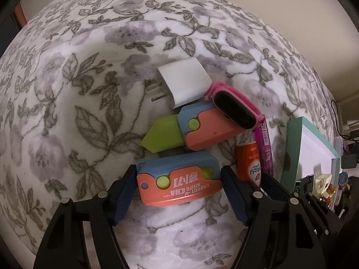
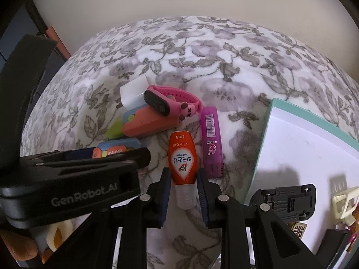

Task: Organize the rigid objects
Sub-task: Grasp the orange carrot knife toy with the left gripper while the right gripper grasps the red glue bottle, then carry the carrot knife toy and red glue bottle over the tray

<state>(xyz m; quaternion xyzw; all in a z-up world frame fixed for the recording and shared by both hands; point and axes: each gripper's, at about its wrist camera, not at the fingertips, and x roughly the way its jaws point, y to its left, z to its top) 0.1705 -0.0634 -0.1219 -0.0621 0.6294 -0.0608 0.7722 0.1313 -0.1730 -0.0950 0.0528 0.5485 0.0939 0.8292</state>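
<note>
Left tongs (image 1: pixel 179 188) straddle the nearer carrot knife (image 1: pixel 179 182), a coral-and-blue toy printed "CARROT KNIFE"; blue pads sit at its two ends, whether they press on it cannot be told. Right tongs (image 2: pixel 184 192) nearly closed, pinching the orange LION tube (image 2: pixel 182 160) at its lower body just above the clear cap, tube lengthwise between the fingers.

Both items lie on a floral blanket (image 1: pixel 67 112) (grey and mauve flowers on white).

Beyond the held knife: second carrot knife (image 1: pixel 190 130), green blade out, just beside the first. White wall charger (image 1: pixel 184 83) touches its far edge, prongs pointing left in the left wrist view. Pink wristband (image 1: pixel 235 105) with a dark oval face rests across the second knife's right end. Purple lighter (image 2: pixel 212 141), barcode up, lies just right of the tube.

Right of the cluster: teal-rimmed white tray (image 2: pixel 296 139). On it, a black toy car (image 2: pixel 285 199) lies upside down beside a cream hair clip (image 2: pixel 345 204).
</note>
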